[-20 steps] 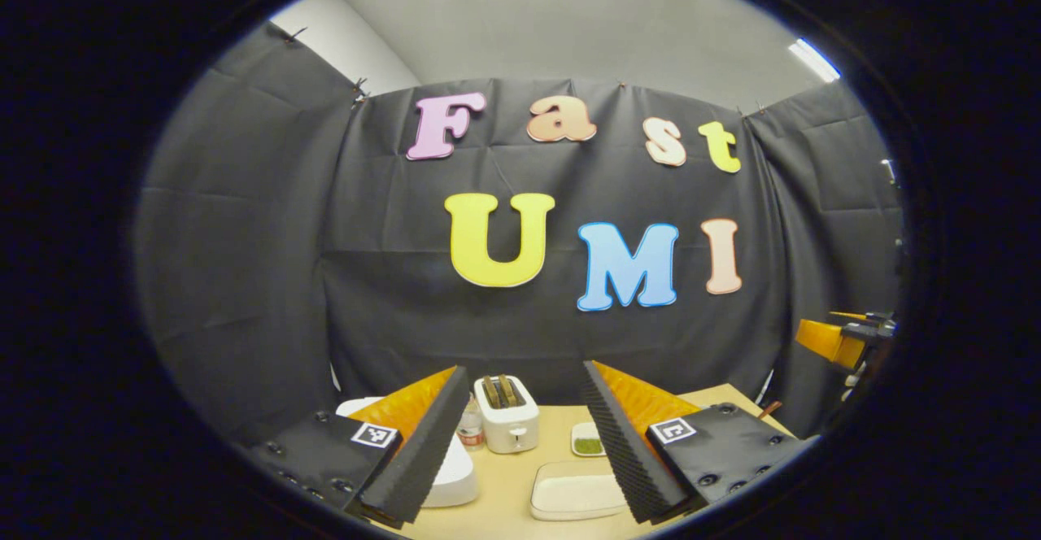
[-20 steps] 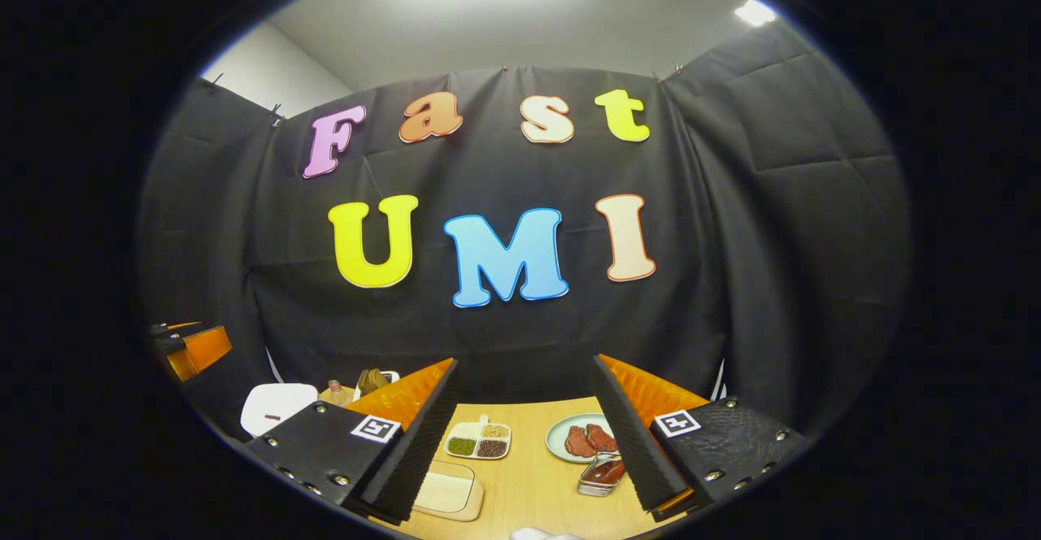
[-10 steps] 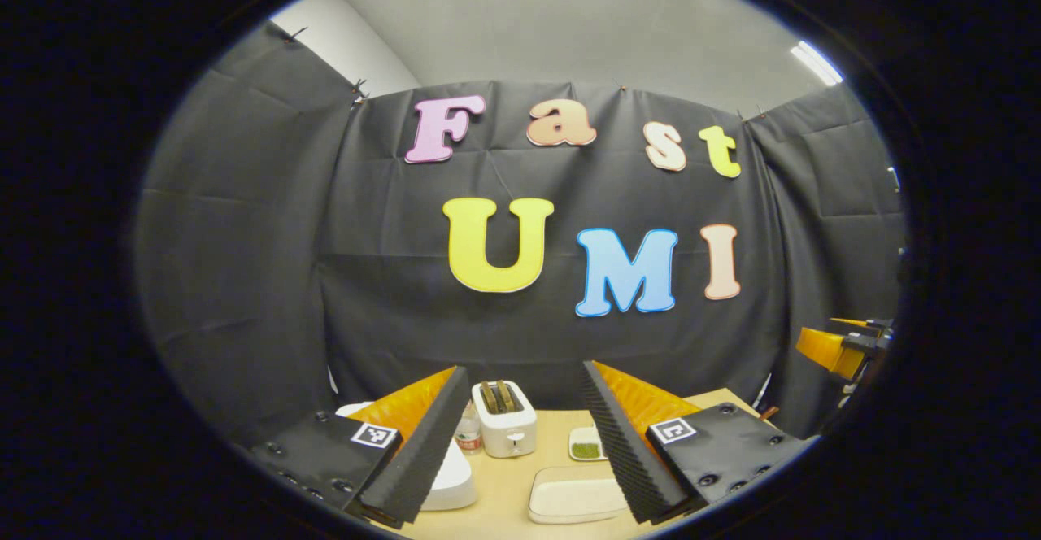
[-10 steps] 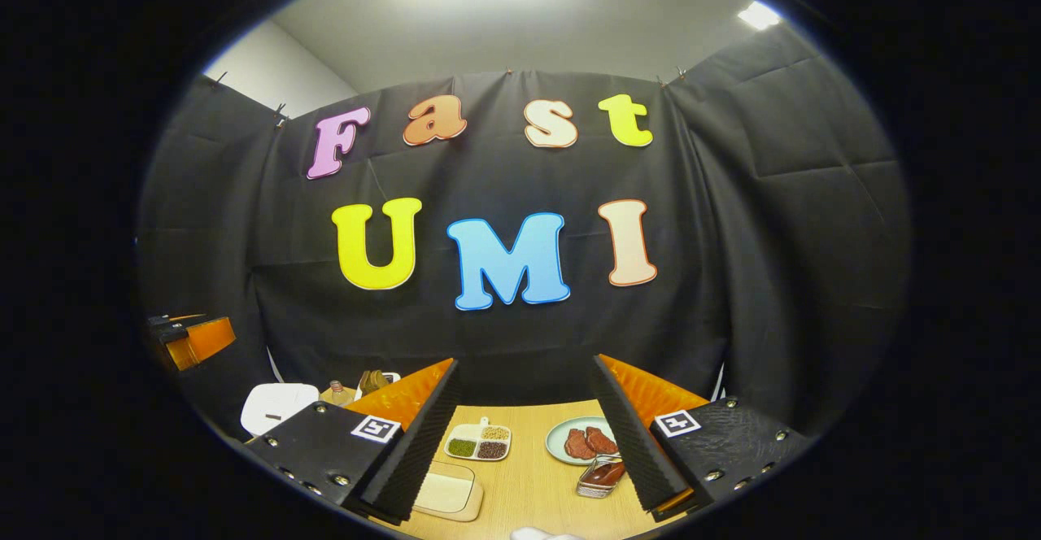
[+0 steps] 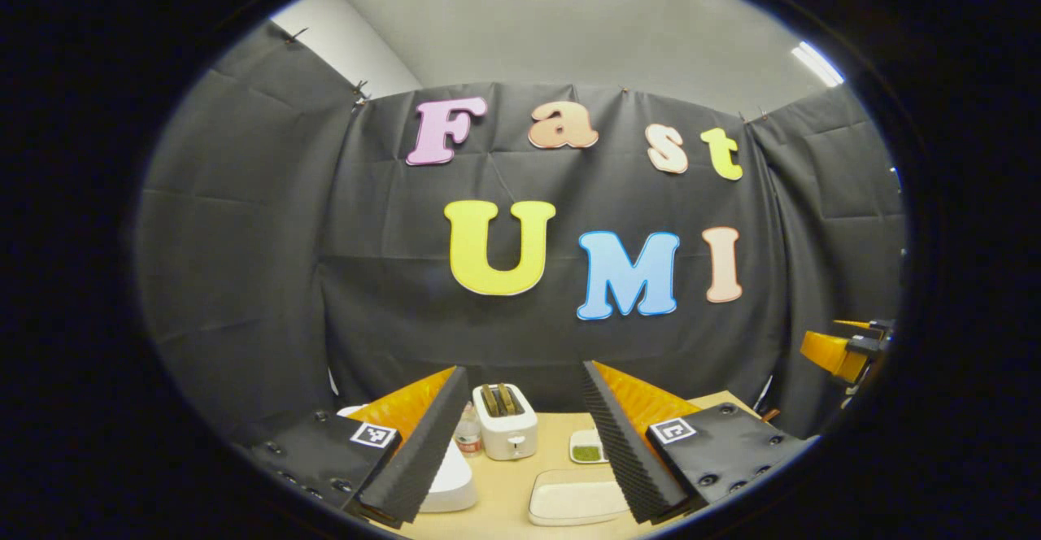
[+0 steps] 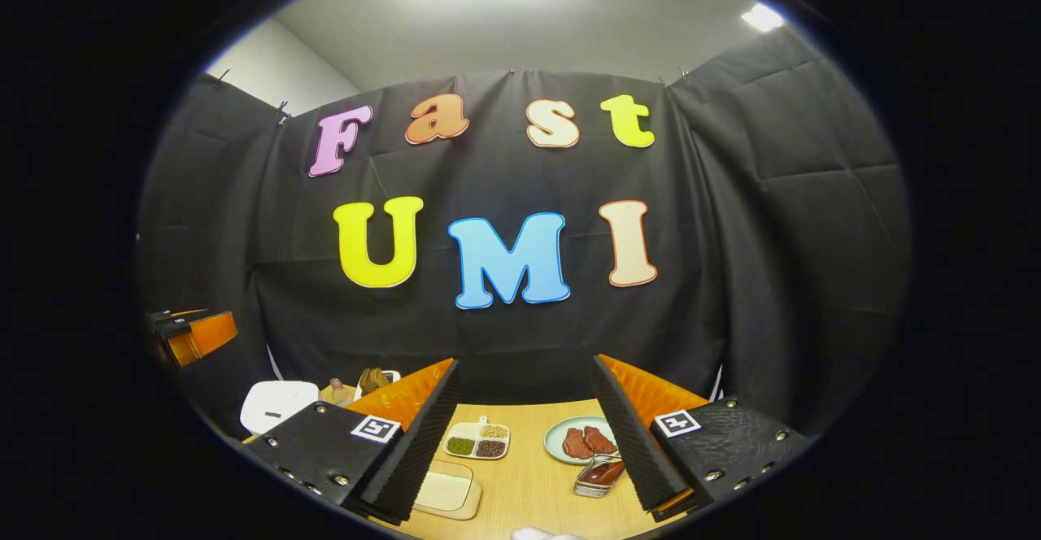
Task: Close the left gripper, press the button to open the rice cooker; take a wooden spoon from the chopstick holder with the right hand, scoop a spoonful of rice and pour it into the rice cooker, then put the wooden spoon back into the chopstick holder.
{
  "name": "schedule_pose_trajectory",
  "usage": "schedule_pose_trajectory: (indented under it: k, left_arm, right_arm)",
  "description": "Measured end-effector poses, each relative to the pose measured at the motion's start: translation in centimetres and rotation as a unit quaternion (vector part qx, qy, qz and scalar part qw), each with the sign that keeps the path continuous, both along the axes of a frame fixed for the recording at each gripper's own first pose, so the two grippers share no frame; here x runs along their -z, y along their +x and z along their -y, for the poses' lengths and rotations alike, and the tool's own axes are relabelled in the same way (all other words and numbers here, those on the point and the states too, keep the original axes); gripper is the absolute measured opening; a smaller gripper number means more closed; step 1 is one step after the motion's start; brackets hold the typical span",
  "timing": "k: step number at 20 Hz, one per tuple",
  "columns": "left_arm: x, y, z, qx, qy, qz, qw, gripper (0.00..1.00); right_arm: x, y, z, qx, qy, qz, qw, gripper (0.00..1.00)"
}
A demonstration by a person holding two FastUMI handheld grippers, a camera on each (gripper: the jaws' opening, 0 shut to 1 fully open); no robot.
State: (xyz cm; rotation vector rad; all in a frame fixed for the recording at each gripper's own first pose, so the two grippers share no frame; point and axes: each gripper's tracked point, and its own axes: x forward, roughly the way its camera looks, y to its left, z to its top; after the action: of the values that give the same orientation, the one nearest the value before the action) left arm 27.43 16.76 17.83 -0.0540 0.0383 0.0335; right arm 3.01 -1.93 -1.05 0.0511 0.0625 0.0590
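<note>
Both grippers wide, high above the bench.
Left gripper (image 5: 520, 442) spread, white rice cooker (image 5: 451, 483) below its left finger; right gripper (image 6: 520, 442) spread over the grain dish (image 6: 478, 441).

- Left gripper (image 5: 520, 442) jaws stand wide apart; toaster (image 5: 506, 430) at 12 o'clock and white tray (image 5: 576, 501) nearer block the table (image 5: 504, 499).
- Right gripper (image 6: 520, 442) gapes; bare tabletop ahead, sectioned dish (image 6: 478, 441) at 11, meat plate (image 6: 581, 440) at 1.
</note>
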Motion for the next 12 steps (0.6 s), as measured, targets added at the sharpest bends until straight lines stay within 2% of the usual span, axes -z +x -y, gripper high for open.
schedule_pose_trajectory:
  k: [12]
  left_arm:
    - [-0.05,-0.14,-0.12,0.0,-0.002,-0.002,1.0,0.95]
  right_arm:
    - [-0.19,-0.32,-0.13,-0.003,0.005,-0.002,1.0,0.98]
